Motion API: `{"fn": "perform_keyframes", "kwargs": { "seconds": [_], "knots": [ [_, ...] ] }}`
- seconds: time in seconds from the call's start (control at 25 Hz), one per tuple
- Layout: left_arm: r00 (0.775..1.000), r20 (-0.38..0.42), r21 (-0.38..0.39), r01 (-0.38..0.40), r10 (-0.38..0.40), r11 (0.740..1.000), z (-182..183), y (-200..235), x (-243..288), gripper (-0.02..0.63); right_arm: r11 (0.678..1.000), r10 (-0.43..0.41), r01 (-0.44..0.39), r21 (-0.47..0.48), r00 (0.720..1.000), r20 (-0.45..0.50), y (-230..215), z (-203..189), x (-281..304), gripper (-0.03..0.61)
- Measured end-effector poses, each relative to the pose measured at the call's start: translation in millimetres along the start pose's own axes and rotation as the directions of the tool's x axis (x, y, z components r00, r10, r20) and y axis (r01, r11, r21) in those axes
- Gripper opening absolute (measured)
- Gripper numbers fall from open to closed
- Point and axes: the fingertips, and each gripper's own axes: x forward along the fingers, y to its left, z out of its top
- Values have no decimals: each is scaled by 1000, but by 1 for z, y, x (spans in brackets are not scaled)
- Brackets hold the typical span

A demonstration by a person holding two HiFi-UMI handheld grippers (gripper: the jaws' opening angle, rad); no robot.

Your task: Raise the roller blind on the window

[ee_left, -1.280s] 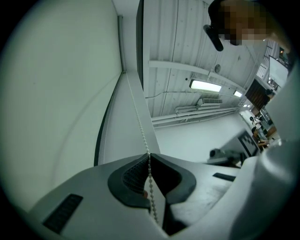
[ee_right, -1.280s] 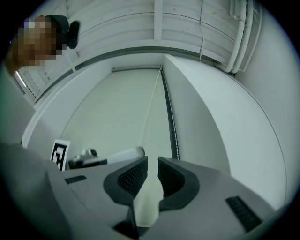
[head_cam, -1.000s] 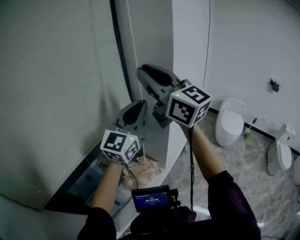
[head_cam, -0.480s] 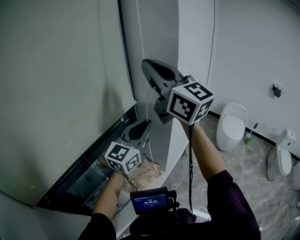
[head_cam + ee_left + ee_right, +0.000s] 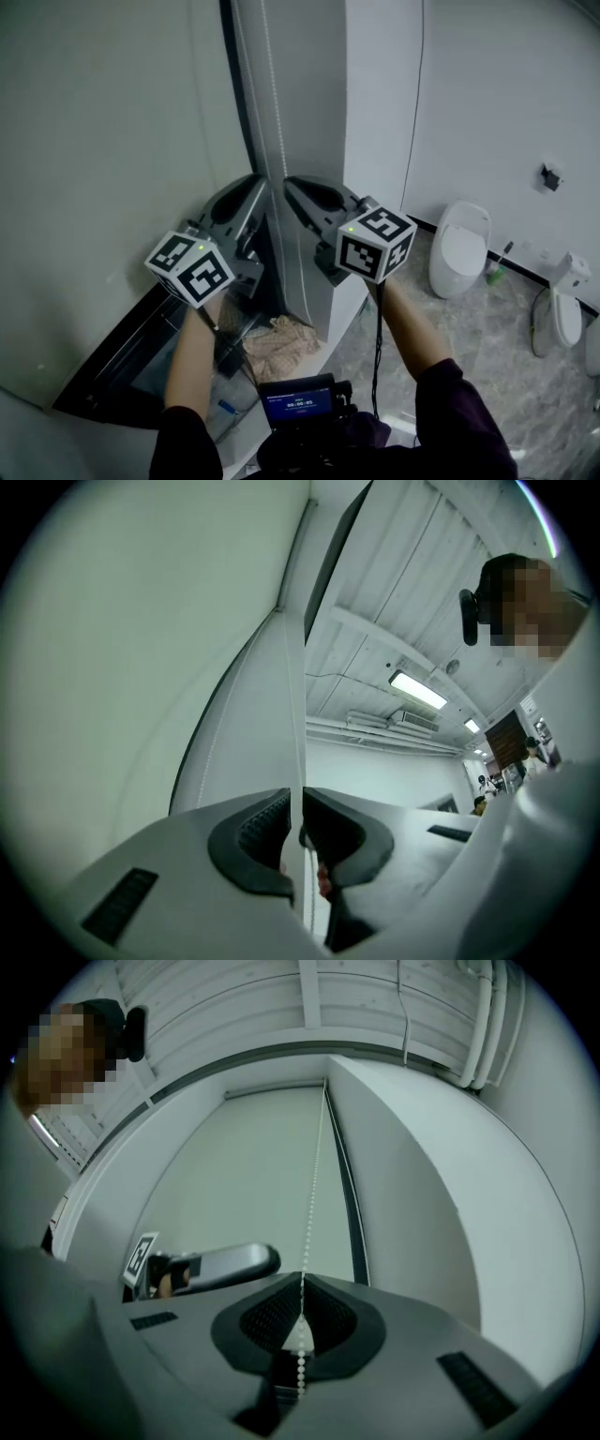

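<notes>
The grey-green roller blind (image 5: 103, 159) hangs at the left and covers most of the window. Its white bead chain (image 5: 272, 103) runs down beside the dark frame. My left gripper (image 5: 258, 180) and right gripper (image 5: 291, 183) point up side by side at the chain, at about the same height. In the left gripper view the left gripper (image 5: 298, 808) is shut on the bead chain (image 5: 302, 742). In the right gripper view the right gripper (image 5: 300, 1314) is shut on the bead chain (image 5: 313, 1194), which climbs along the blind (image 5: 253, 1176).
A dark strip of uncovered window (image 5: 122, 366) shows under the blind. A crumpled cloth (image 5: 281, 342) lies on the sill. Two toilets (image 5: 461, 246) (image 5: 565, 300) stand on the tiled floor at the right. A small screen device (image 5: 305, 398) sits at my chest.
The left gripper dropped low along the chain, then rose to sit level with the right gripper. The right gripper came down a little with the chain.
</notes>
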Motion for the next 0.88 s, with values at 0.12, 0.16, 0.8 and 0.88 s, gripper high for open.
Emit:
{"fn": "perform_keyframes", "kwargs": {
  "seconds": [0.12, 0.16, 0.8, 0.88],
  "knots": [
    [1000, -27, 57, 14, -13, 998, 13, -2, 15, 20, 1000, 10, -10, 4, 999, -53, 8, -28, -11, 17],
    [999, -38, 69, 17, -14, 997, 14, -3, 19, 20, 1000, 13, -12, 8, 997, -70, 11, -39, -13, 17],
    [999, -18, 121, -33, 35, 992, 12, -15, 44, 18, 991, -4, 17, 132, 995, -96, 17, -83, -54, 17],
    [999, -14, 110, -39, 40, 993, 12, -13, 42, 18, 993, -15, 22, 119, 998, -55, 7, -60, -55, 18]
  ]
}}
